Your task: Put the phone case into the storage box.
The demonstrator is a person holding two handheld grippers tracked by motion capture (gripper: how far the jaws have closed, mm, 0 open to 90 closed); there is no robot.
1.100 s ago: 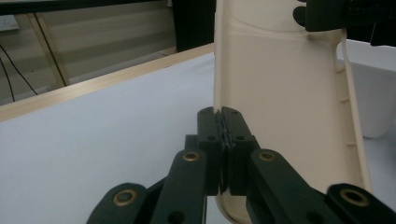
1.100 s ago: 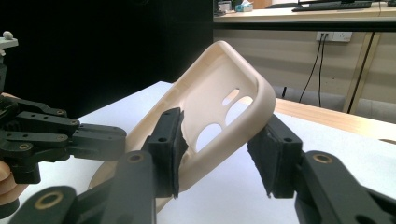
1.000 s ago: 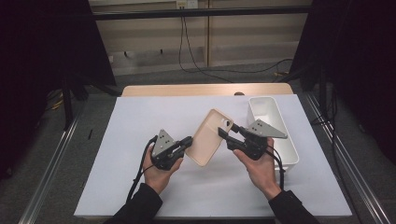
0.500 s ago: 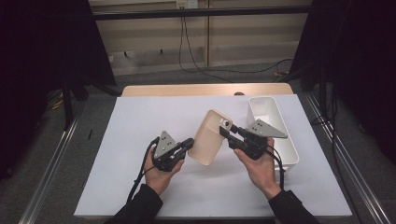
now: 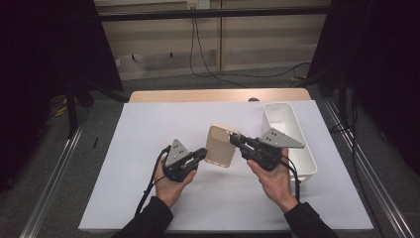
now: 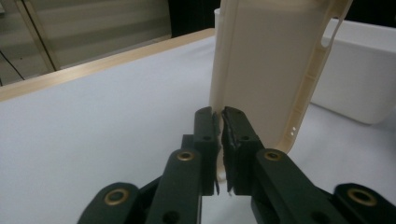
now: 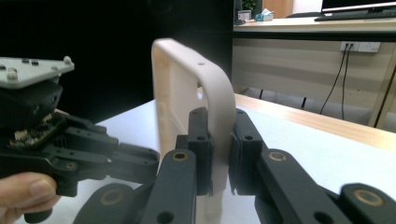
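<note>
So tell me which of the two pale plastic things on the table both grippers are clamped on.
The cream phone case, held on edge between the left gripper and right gripper. The white bin sits untouched at the right.

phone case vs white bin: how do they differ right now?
The phone case is cream and thin; the white bin is white, deeper and larger. The phone case is held off the table, the left gripper and right gripper each shut on an edge; the white bin rests untouched. Both are open plastic shells.

No legible text, apparently.
</note>
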